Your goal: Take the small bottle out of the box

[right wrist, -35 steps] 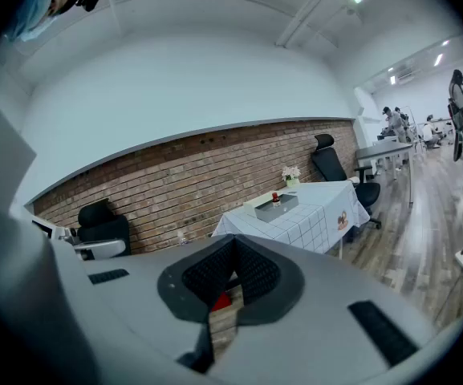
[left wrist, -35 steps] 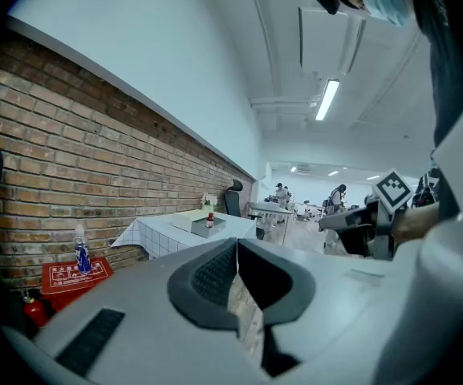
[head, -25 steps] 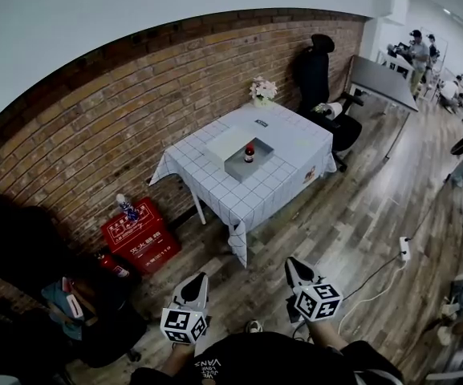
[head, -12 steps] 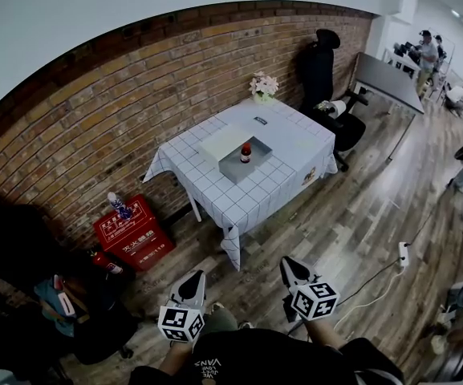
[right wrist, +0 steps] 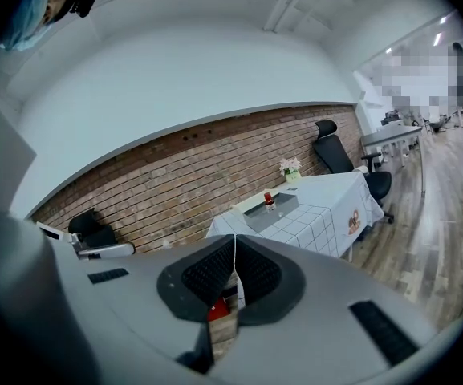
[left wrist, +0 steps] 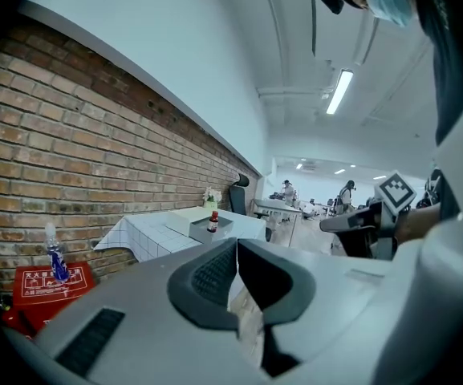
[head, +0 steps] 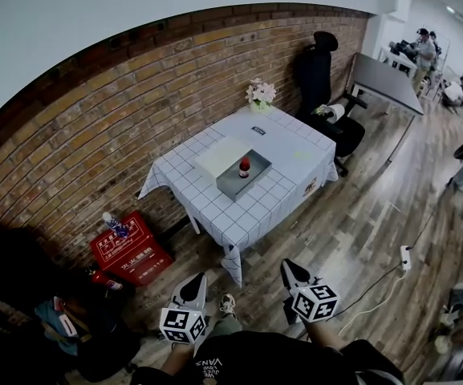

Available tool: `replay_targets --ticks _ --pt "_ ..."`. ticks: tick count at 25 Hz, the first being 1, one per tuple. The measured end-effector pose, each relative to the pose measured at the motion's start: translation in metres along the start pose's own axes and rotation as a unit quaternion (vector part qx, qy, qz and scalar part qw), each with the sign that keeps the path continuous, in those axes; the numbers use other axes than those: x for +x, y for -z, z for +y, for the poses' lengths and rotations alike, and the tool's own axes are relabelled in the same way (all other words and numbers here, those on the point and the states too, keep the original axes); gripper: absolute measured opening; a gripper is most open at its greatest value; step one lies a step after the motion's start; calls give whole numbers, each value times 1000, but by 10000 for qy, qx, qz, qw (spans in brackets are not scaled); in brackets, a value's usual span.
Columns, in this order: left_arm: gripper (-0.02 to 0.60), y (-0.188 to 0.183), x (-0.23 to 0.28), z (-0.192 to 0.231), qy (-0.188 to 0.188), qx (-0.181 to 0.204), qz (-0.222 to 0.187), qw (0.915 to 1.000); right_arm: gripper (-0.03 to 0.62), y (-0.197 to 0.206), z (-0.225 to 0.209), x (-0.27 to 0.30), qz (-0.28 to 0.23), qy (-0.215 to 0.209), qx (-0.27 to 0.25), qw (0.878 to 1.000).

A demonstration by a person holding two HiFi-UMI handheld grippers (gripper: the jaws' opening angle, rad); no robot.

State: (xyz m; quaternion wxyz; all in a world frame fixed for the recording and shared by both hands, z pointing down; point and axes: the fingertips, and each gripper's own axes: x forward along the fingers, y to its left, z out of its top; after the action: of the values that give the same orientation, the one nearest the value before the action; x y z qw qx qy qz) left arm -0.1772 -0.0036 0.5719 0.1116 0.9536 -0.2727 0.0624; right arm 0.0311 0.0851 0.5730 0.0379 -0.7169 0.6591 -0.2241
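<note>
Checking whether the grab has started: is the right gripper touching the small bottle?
Apart. Head view: the right gripper hangs over the floor, while the small bottle stands in the box on the table.

Rough brick wall [head: 95,135], wood-plank floor [head: 359,231]

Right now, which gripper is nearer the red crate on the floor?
Left. The left gripper hangs right of the red crate; the right gripper is farther right, beyond it.

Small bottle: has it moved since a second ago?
No. The small bottle still stands in the grey box on the checked table; only the view shifted.
</note>
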Motion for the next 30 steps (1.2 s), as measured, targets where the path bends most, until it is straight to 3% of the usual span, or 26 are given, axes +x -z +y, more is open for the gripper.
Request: replay_targets --ticks 16,30 --pt "12 -41 114 86 556 63 14 9984 3 -48 -21 111 -249 502 125 9984" --pt "12 -61 175 134 1077 178 58 9940 3 -68 -29 169 -431 932 149 9946"
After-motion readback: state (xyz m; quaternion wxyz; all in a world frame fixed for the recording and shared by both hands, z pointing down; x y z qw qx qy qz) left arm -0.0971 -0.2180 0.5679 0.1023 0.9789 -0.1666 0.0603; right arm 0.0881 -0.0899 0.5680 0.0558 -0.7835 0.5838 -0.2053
